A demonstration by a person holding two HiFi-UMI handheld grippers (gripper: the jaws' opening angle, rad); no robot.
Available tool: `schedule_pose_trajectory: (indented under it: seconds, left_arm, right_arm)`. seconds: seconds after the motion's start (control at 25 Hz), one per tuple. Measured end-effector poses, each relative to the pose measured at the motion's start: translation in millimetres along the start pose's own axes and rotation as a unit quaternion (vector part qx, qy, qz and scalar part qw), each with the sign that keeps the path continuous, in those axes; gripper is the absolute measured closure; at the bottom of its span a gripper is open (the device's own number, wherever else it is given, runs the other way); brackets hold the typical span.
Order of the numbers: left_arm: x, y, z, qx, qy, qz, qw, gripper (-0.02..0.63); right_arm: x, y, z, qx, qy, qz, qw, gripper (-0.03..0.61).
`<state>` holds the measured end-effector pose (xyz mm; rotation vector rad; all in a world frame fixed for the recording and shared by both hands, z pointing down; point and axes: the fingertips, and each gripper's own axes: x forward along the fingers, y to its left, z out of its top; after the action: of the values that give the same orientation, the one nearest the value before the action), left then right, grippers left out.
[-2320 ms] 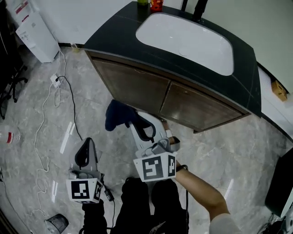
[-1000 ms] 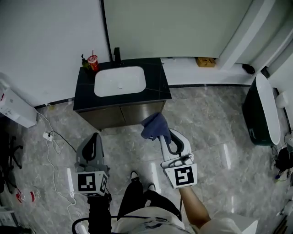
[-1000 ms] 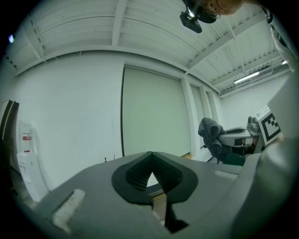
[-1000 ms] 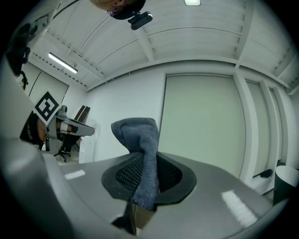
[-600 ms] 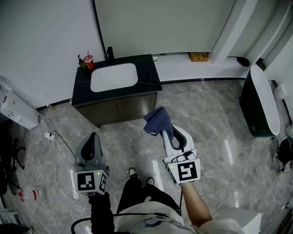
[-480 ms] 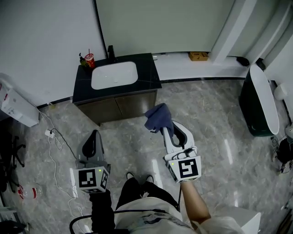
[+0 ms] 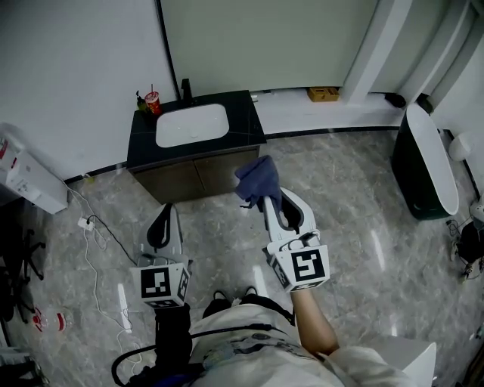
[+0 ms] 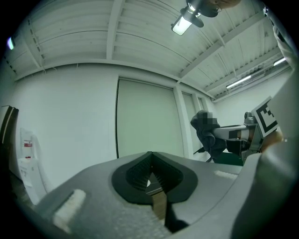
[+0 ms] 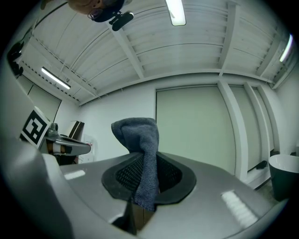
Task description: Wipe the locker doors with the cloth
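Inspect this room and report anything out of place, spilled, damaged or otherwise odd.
Loose cables sprawl over the marble floor left of the sink cabinet, where someone could trip. A small bottle also seems to lie on the floor there. Nothing looks spilled or broken.

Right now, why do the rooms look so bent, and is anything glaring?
Left gripper view: wide lens bows the ceiling beams, and the ceiling lamp glares. Right gripper view: same bowing, strip light blown out, cloth sharp. Head view: shiny floor reflects light streaks.
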<state>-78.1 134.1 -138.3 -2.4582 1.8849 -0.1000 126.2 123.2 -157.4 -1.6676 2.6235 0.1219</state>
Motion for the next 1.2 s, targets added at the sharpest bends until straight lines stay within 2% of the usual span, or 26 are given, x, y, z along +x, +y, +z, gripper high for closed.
schedule_pose_trajectory:
  seconds: [0.28,0.92,1.2]
  left_arm:
    - [-9.3,0.6,2.2,-0.004,-0.004,0.005,1.0,0.612]
    - [-11.7,11.0,2.0,-0.008,-0.005,0.018,0.9998,0.612]
    - [-7.9,20.1,4.6,-0.006,-0.008,0.017,0.9998,0.612]
  right_arm:
    - [-7.2,-1.2,-10.8,-0.01,0.005,-0.006,1.0,0.514]
    - [2.1,10.2,-7.4,0.0,0.017,0.004,1.0,0.517]
    - [10.9,10.5,-10.7,-0.012,0.012,0.0,1.0,0.517]
